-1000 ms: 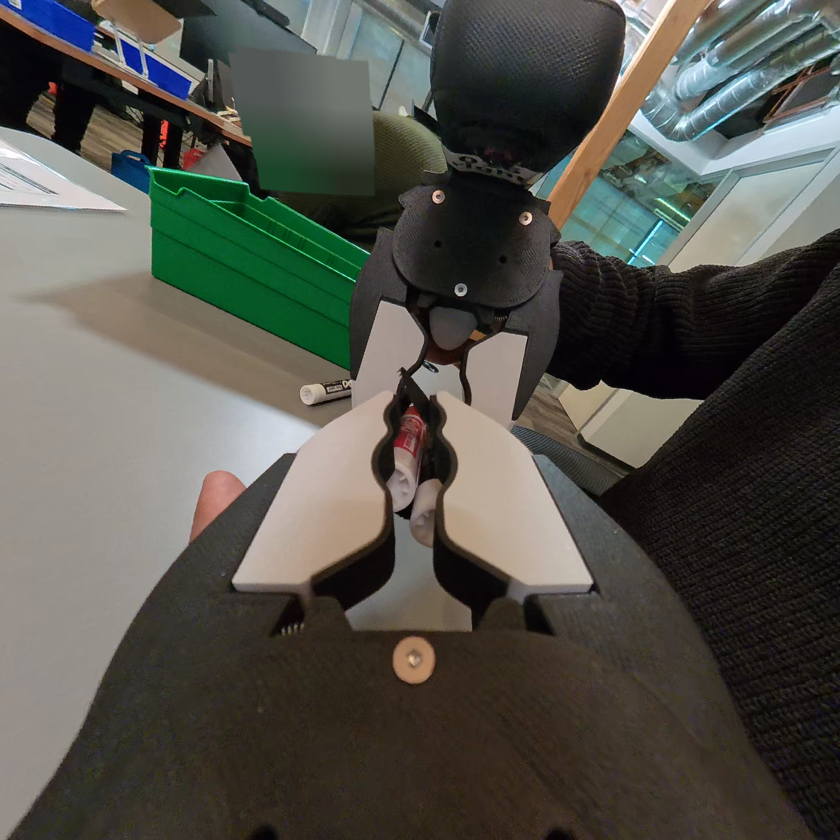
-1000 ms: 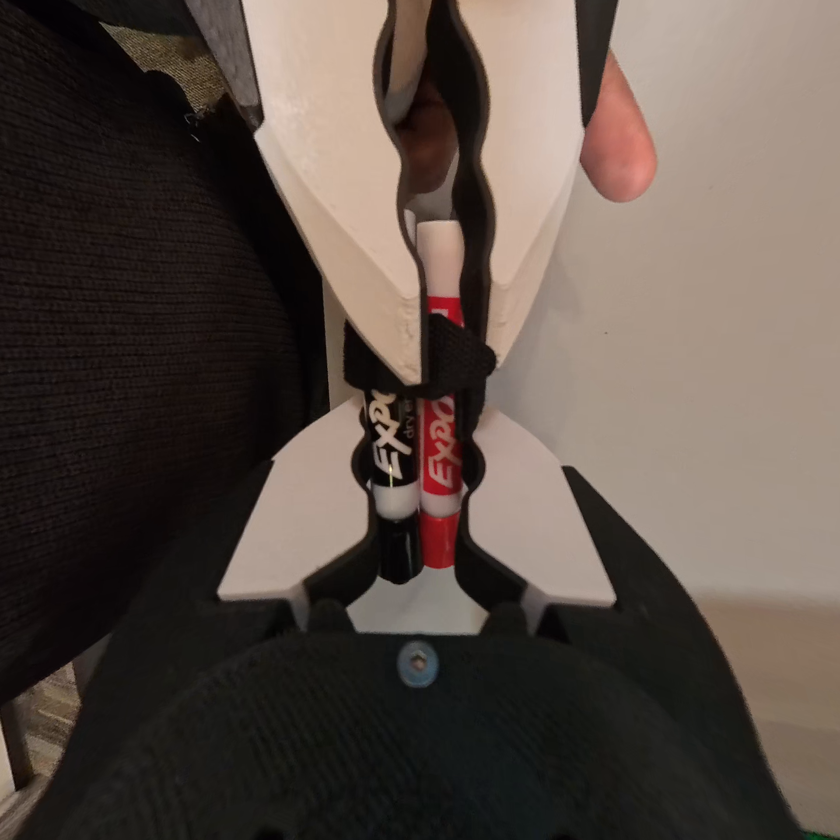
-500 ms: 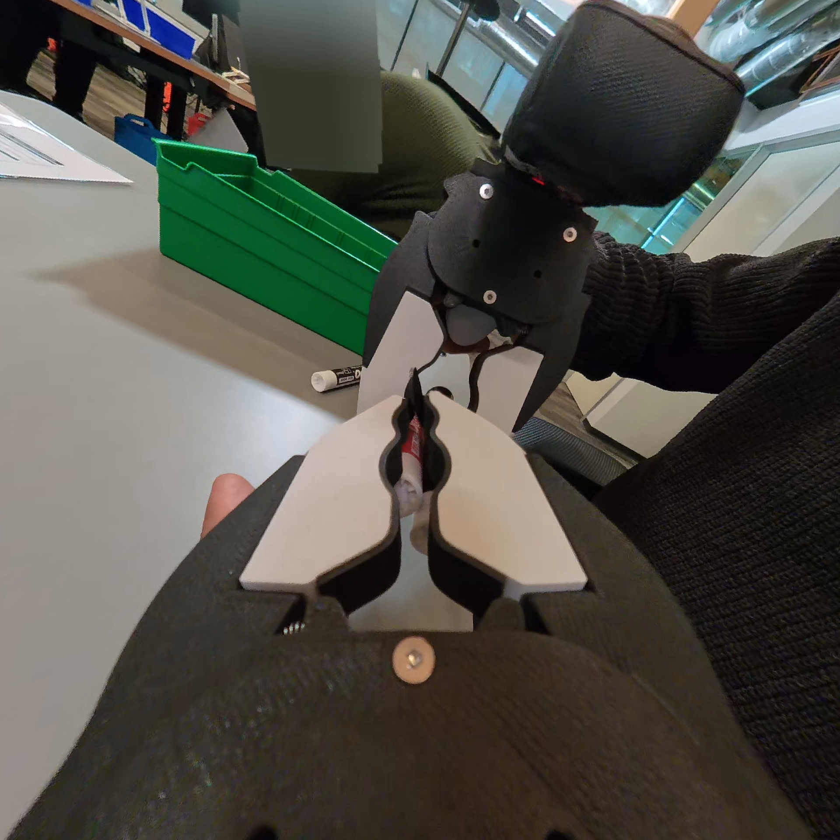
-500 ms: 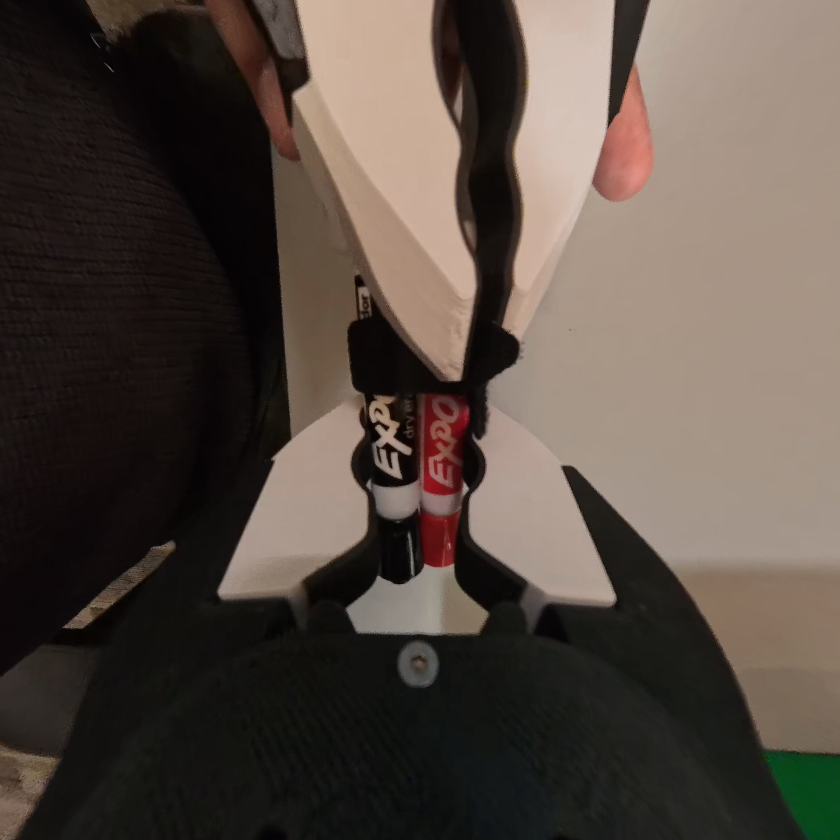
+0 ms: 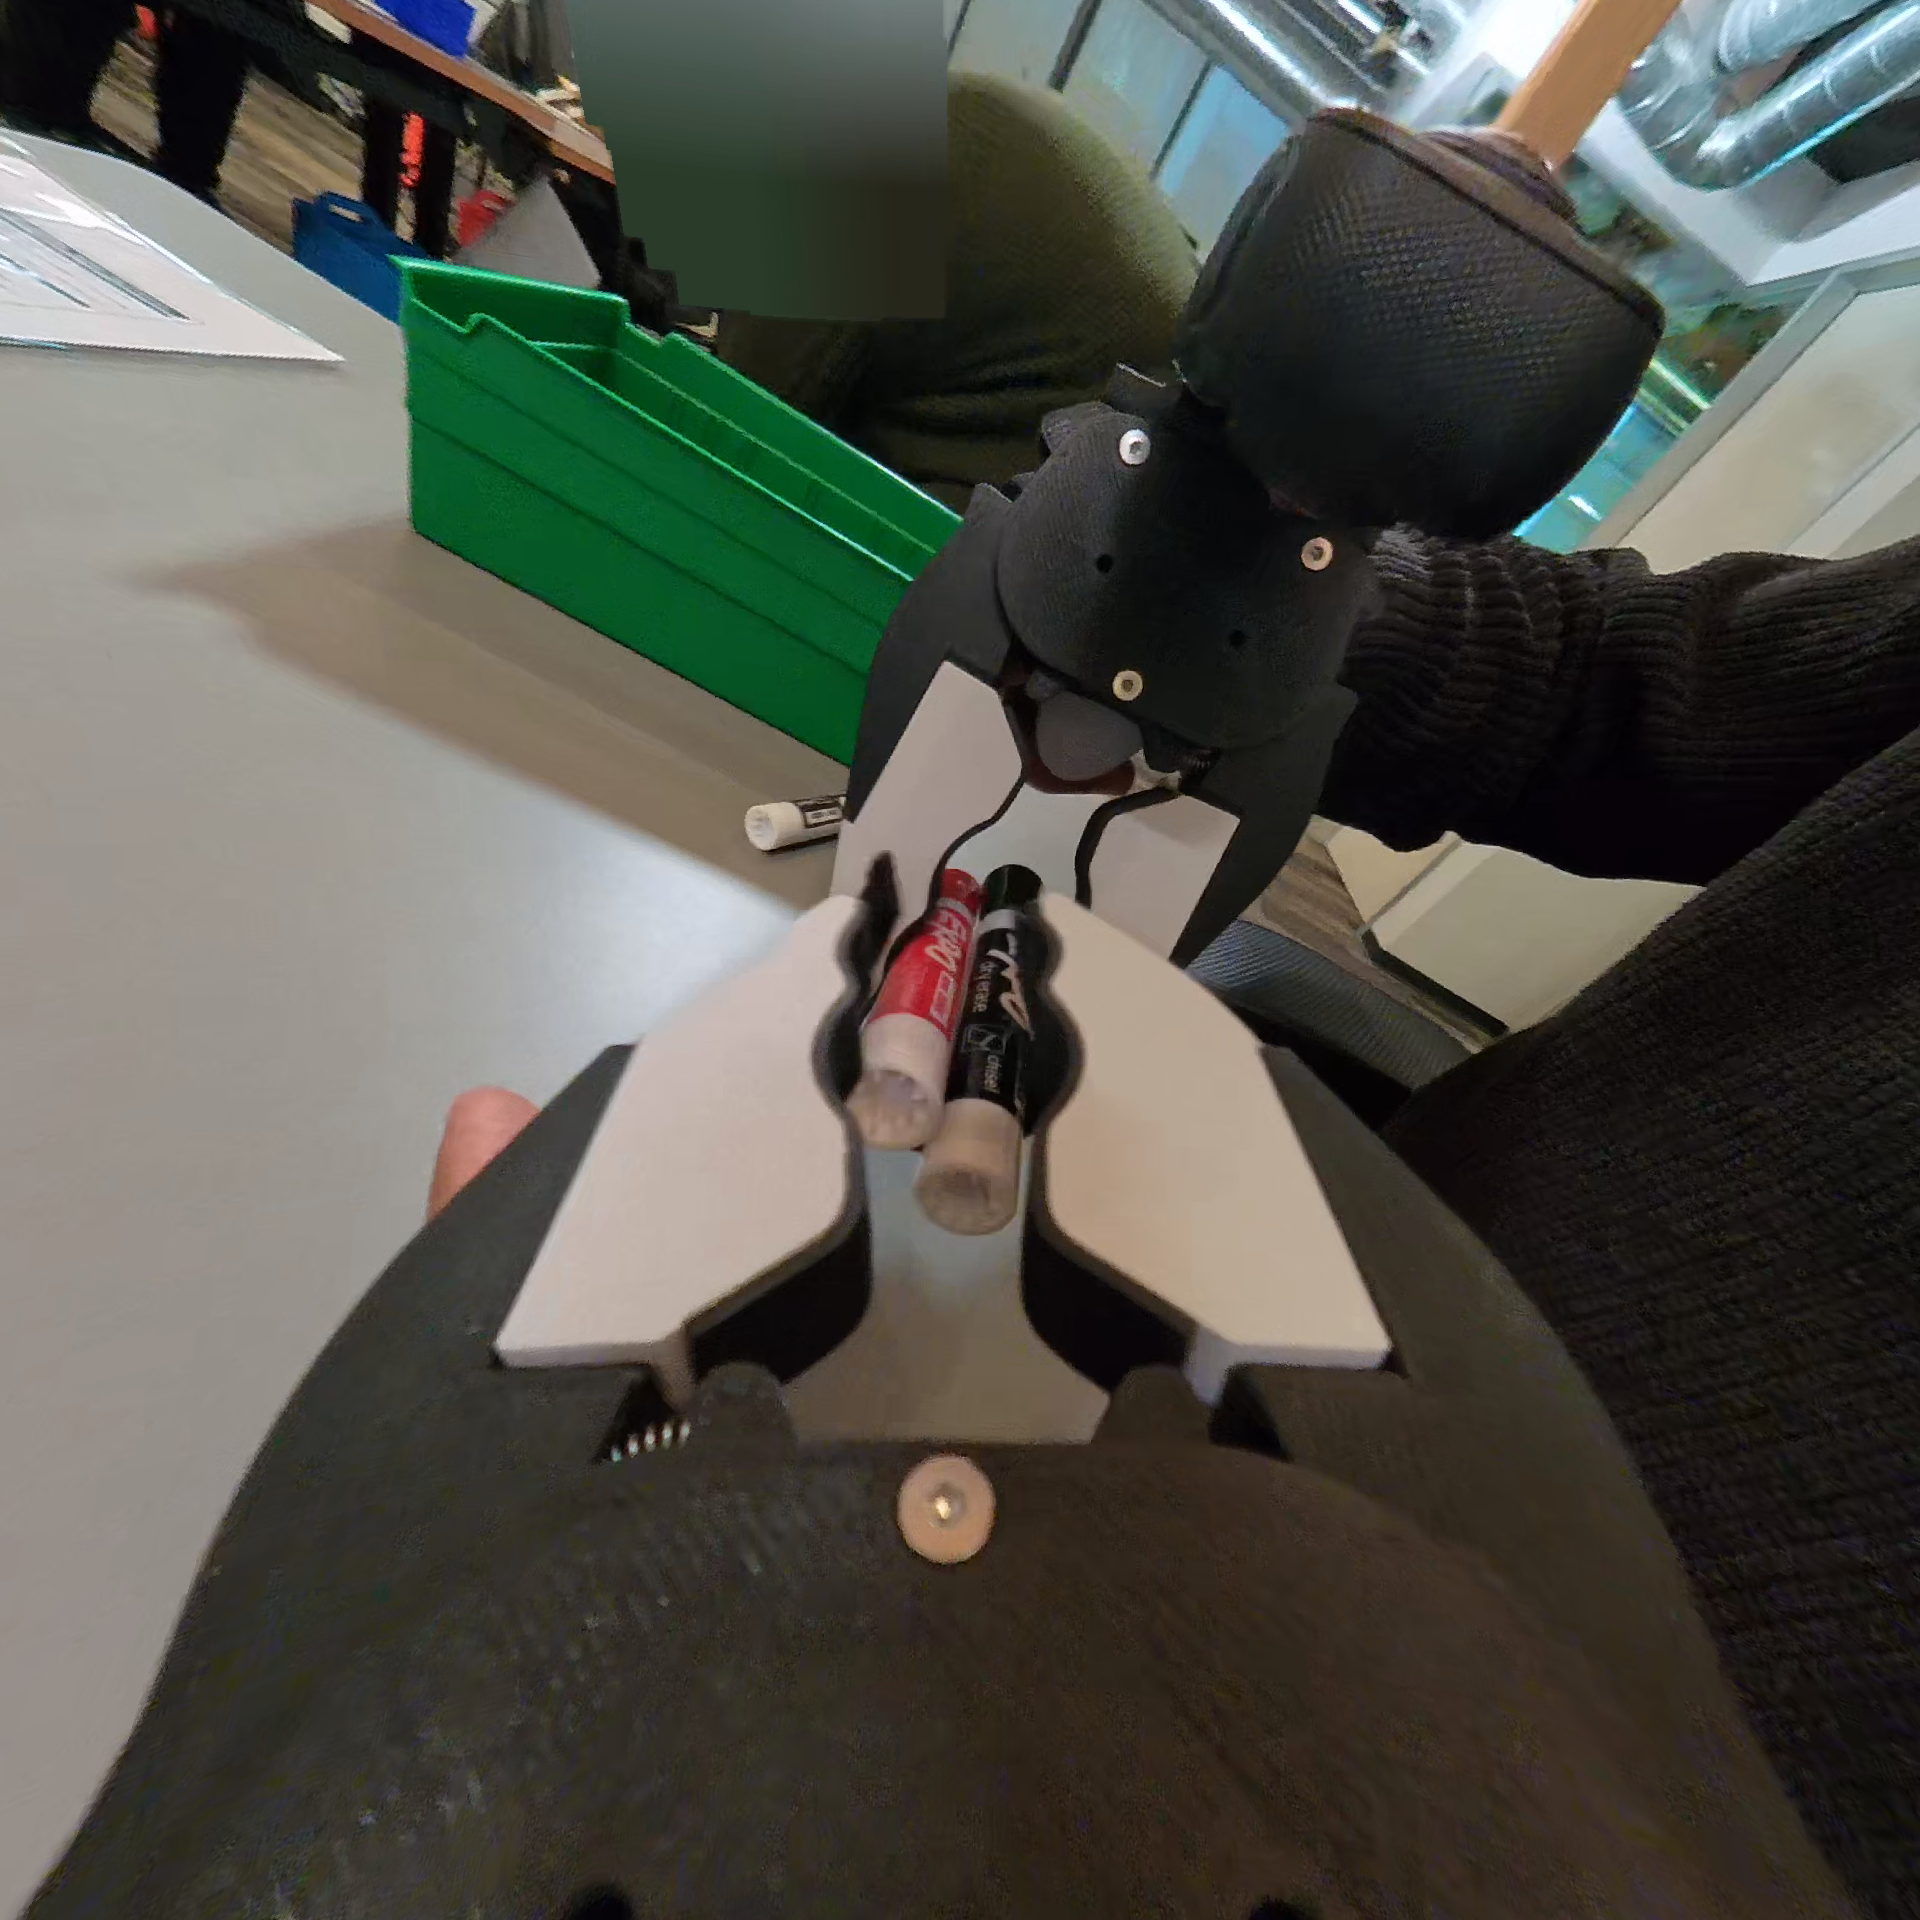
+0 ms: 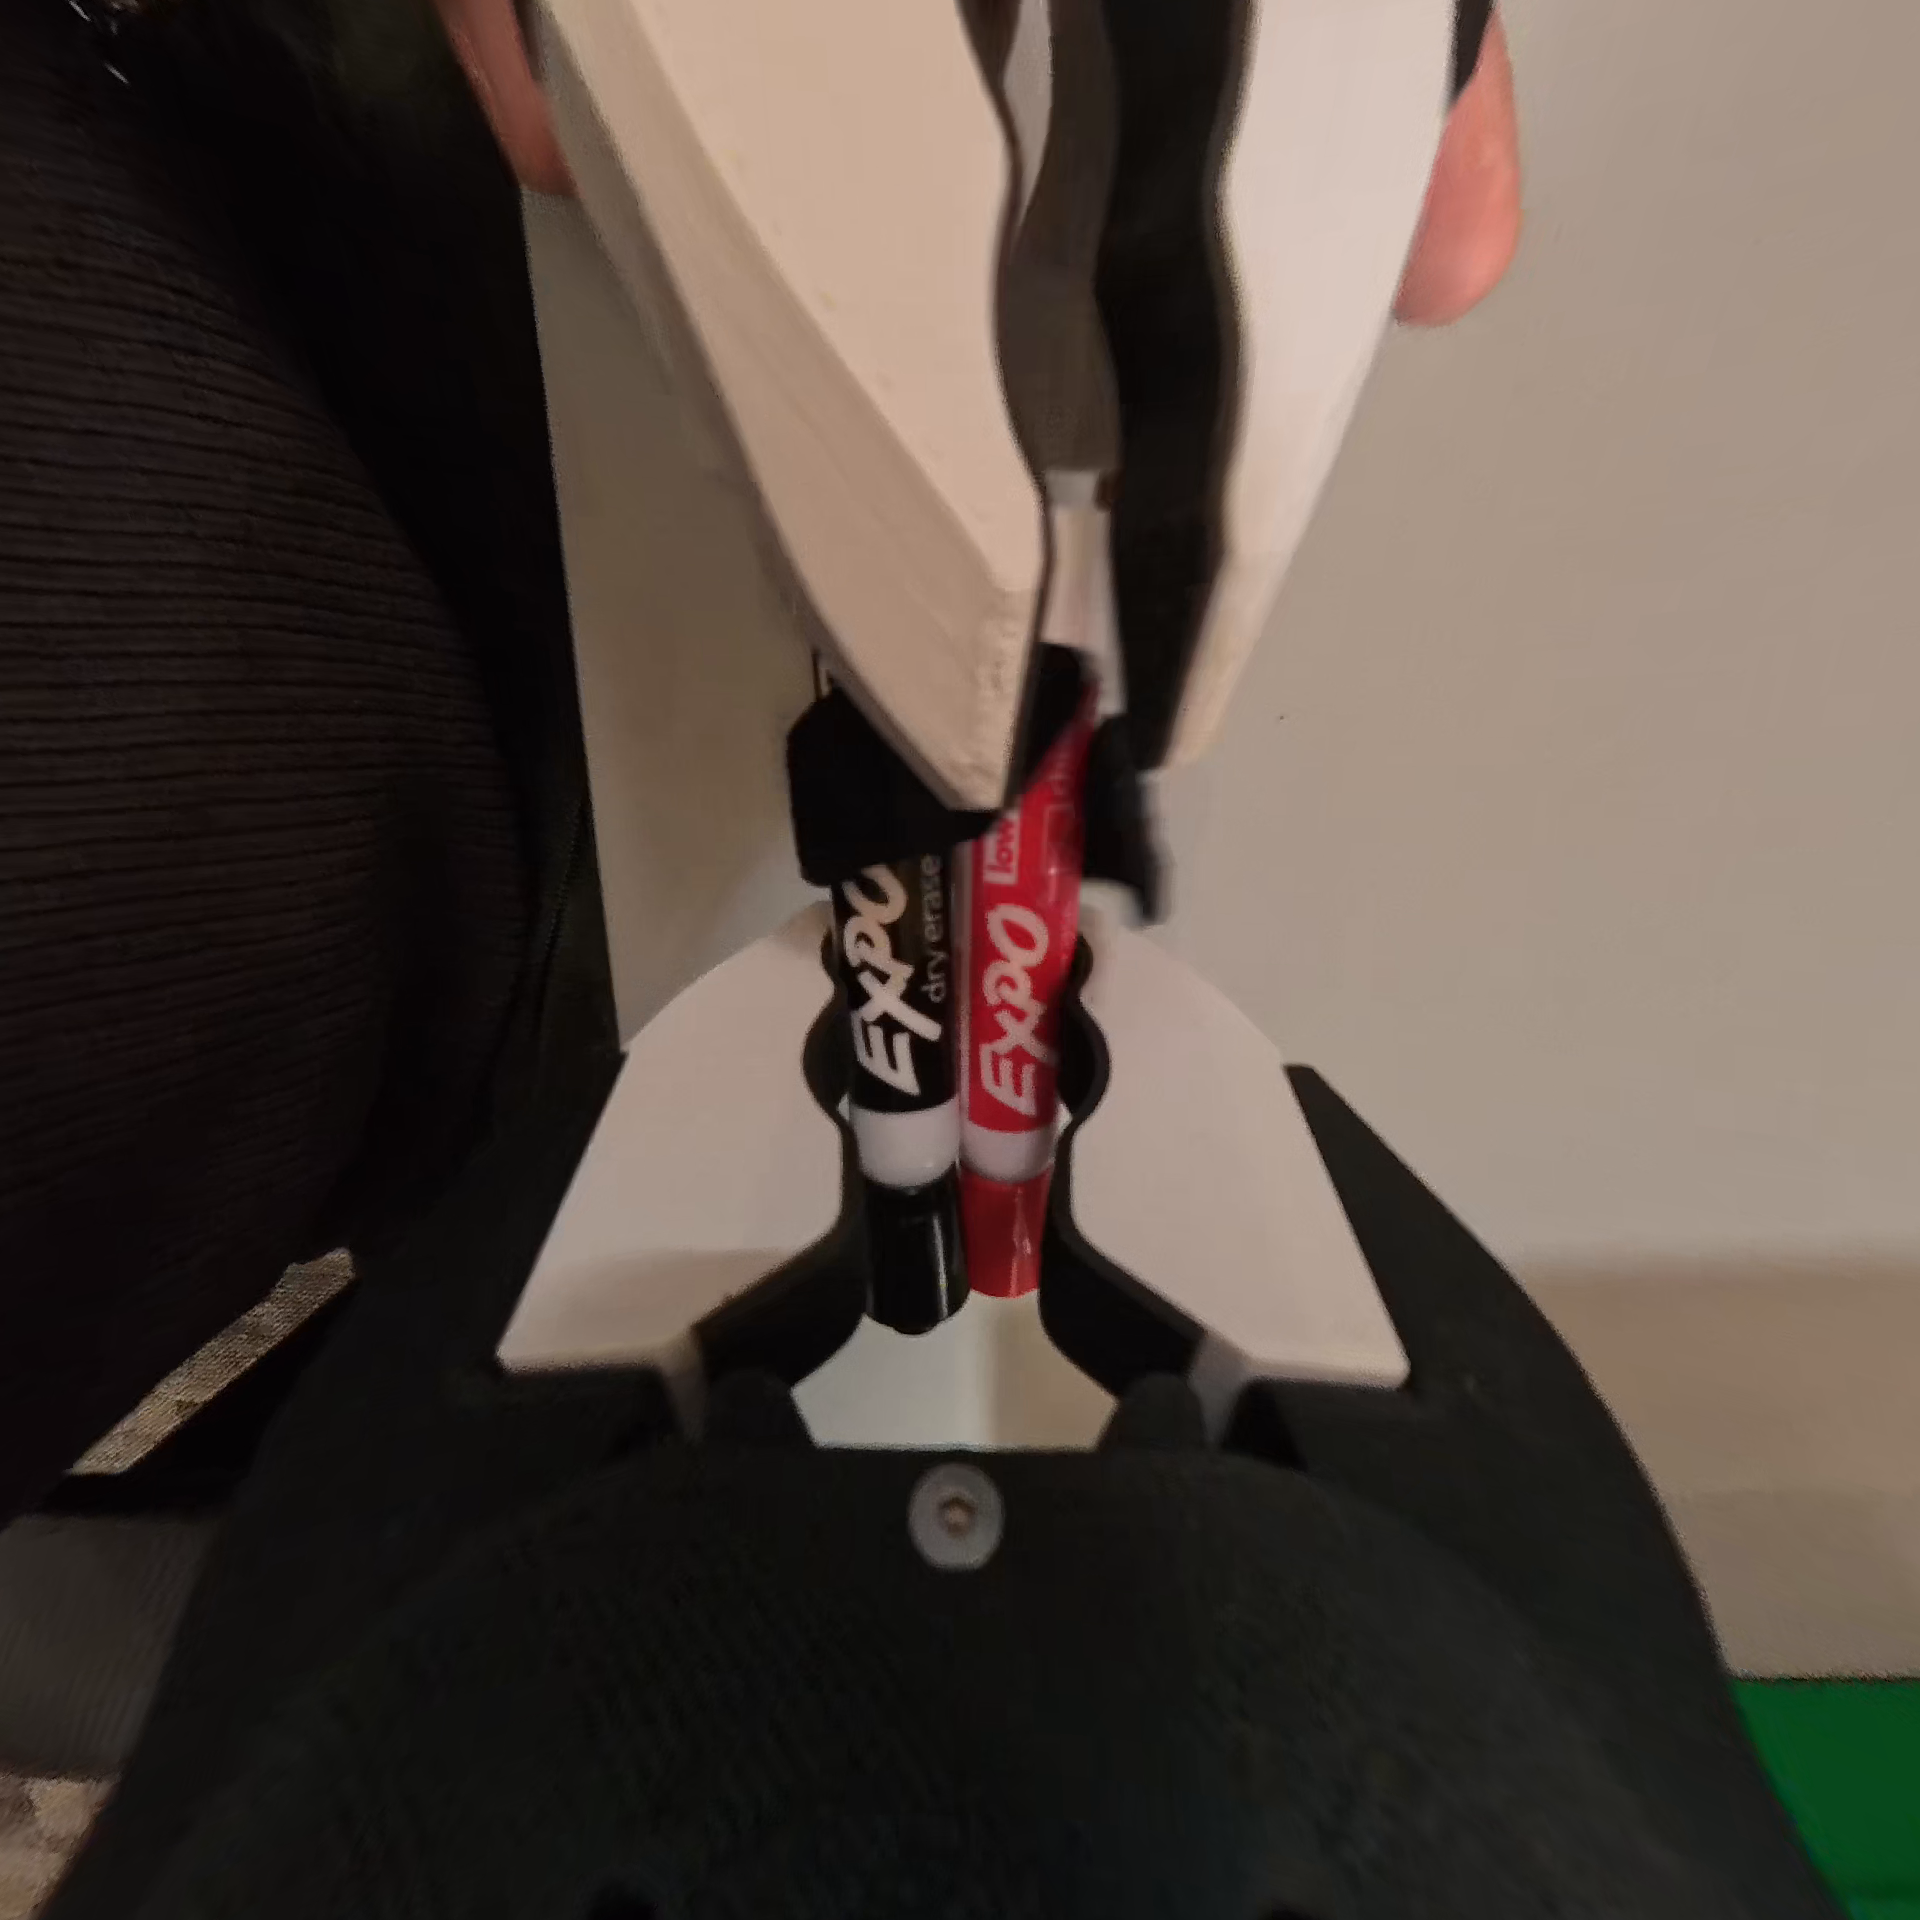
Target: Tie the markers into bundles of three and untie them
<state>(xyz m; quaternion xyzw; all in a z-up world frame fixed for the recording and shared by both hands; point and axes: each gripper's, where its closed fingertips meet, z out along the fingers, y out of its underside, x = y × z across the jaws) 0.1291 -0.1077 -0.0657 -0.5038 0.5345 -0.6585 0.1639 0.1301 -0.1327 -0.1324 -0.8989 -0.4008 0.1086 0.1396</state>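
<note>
A red marker point(image 5: 914, 987) and a black marker point(image 5: 992, 1023) lie side by side, held in the air between my two grippers. My left gripper point(image 5: 951, 914) is closed around their white butt ends, its jaws about two markers apart. My right gripper point(image 6: 956, 935) is shut on the cap ends of the black marker point(image 6: 899, 1023) and the red marker point(image 6: 1013, 1039). A black strap point(image 6: 862, 800) wraps around them just past my right fingertips. The left gripper's tips point(image 6: 1081, 769) sit on the strap. A loose strap end point(image 5: 878, 894) shows by the left fingertip.
A loose marker point(image 5: 795, 821) lies on the grey table point(image 5: 260, 883) in front of a green bin point(image 5: 644, 540). A sheet of paper point(image 5: 125, 301) lies at the far left. A person in a black sleeve point(image 5: 1610, 686) holds the grippers, and another person sits behind the bin. Left tips to right tips: about 7 cm.
The left jaws have widened from a narrow grip, and both markers now sit side by side between them. The right gripper has tilted to the right and keeps its grip.
</note>
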